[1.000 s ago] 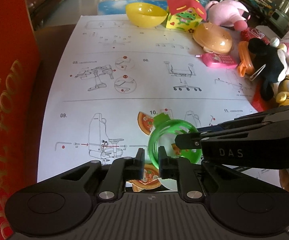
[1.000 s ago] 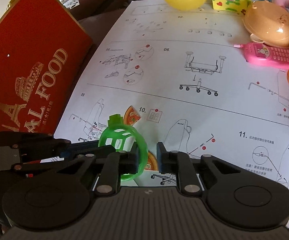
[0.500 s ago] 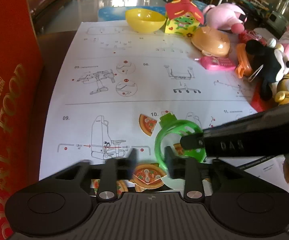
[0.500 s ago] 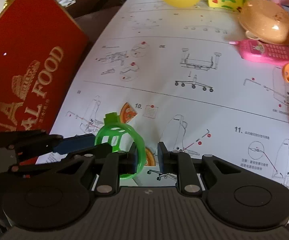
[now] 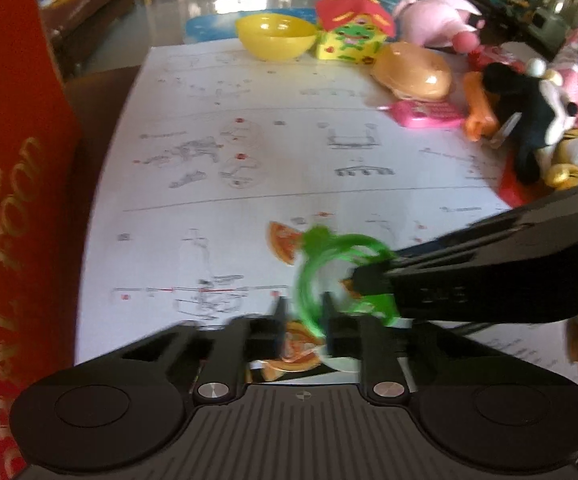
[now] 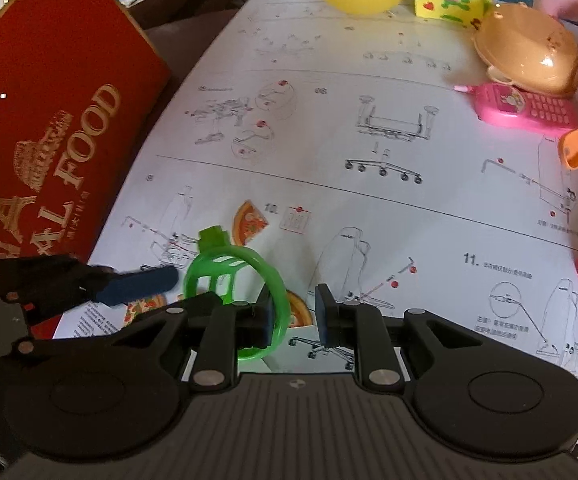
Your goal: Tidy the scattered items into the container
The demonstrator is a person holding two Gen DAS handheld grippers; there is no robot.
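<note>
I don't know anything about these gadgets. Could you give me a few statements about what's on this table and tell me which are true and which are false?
1. The yellow bowl is empty. True.
2. The pink toy phone lies in the bowl. False: it lies on the paper sheet, beside the brown toy.
3. The green ring is already in the red box. False: it is between the left gripper's jaws, over the paper.
4. The paper shows chair assembly drawings. True.
</note>
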